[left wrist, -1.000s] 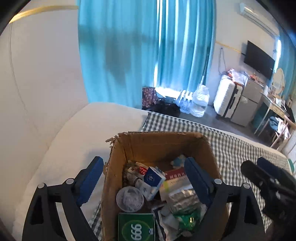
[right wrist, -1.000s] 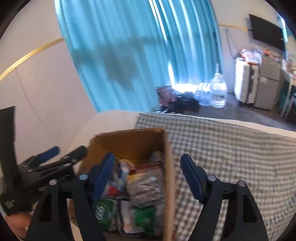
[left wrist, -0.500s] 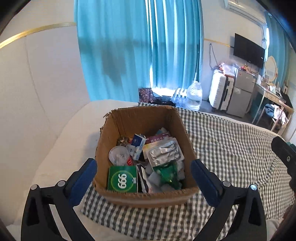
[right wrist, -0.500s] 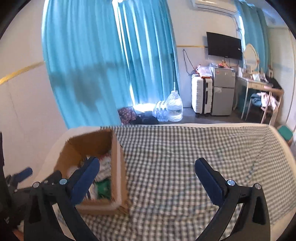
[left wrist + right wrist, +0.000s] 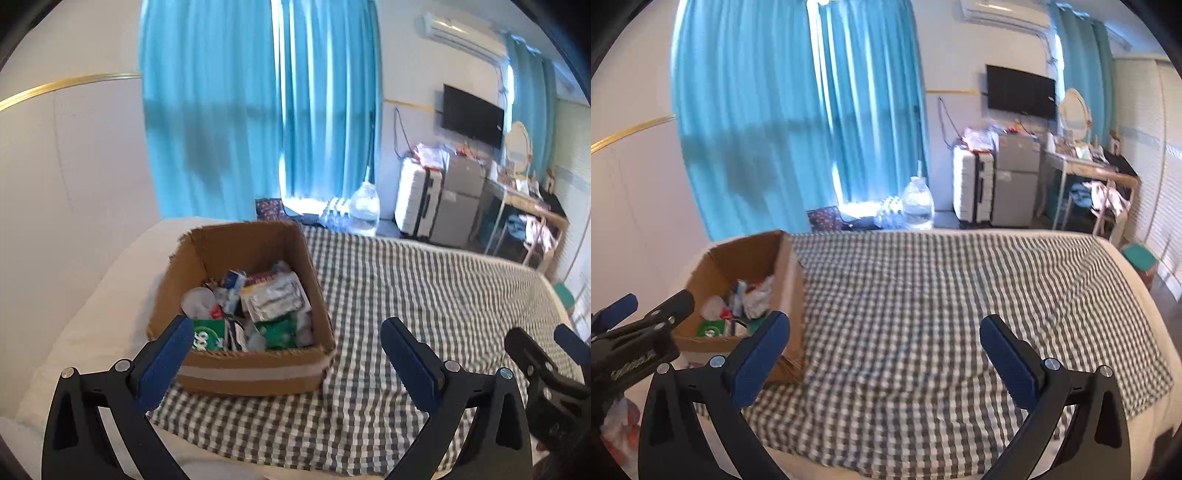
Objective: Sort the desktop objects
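An open cardboard box [image 5: 255,373] [image 5: 790,273] stands on a black-and-white checked cloth [image 5: 406,295] [image 5: 923,295] spread over a bed. Inside lie several small packs: a green box [image 5: 208,338], a silver foil pouch [image 5: 275,301], a green packet [image 5: 279,332] and a white round lid [image 5: 197,301]. My left gripper [image 5: 286,341] hangs open just in front of the box, nothing between its blue pads. To the right of the box my right gripper [image 5: 882,336] stands open over bare cloth. Each gripper shows at the edge of the other's view.
White bedding [image 5: 92,295] lies left of the box beside a pale wall. Beyond the bed are blue curtains [image 5: 798,110], a water jug [image 5: 918,203], a white suitcase [image 5: 971,184], a small fridge [image 5: 1015,184], a wall TV [image 5: 1021,92] and a desk with a chair [image 5: 1100,192].
Both grippers have pulled back from the box, which was between their fingers a second ago and now sits farther off. The right gripper's view has swung right over the cloth.
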### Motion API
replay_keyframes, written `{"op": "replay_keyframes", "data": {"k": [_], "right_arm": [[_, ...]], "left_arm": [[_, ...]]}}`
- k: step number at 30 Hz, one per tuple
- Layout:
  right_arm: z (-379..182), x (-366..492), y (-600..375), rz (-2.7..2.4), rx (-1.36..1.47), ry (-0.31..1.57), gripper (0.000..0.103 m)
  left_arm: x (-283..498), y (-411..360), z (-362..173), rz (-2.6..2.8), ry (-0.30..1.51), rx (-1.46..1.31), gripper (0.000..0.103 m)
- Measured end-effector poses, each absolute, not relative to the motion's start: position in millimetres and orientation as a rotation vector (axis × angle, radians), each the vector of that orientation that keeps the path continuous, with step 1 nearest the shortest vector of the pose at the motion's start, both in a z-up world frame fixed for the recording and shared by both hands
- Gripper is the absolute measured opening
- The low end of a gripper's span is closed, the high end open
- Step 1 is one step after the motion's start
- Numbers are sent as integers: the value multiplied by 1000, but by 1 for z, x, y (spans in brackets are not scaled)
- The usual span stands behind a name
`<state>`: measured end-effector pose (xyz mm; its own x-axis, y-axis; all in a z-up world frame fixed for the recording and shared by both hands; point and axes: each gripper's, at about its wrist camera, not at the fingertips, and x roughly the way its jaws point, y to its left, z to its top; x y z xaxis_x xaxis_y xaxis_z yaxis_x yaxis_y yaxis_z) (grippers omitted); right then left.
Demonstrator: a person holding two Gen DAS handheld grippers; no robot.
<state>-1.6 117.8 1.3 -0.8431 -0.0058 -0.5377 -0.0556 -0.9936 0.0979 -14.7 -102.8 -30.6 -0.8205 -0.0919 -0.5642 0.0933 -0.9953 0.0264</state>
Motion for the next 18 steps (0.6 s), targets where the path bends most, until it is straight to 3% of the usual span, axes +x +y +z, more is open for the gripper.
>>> {"op": "replay_keyframes", "data": {"k": [8, 18], "right_arm": [[-36, -18, 145, 2890, -989, 330, 103], [-43, -23, 130, 2907, -1023, 227, 103]], "left_arm": [[-24, -85, -53, -2873, -68, 977, 103], [-25, -89, -56, -2861, -40, 1010, 103]]}}
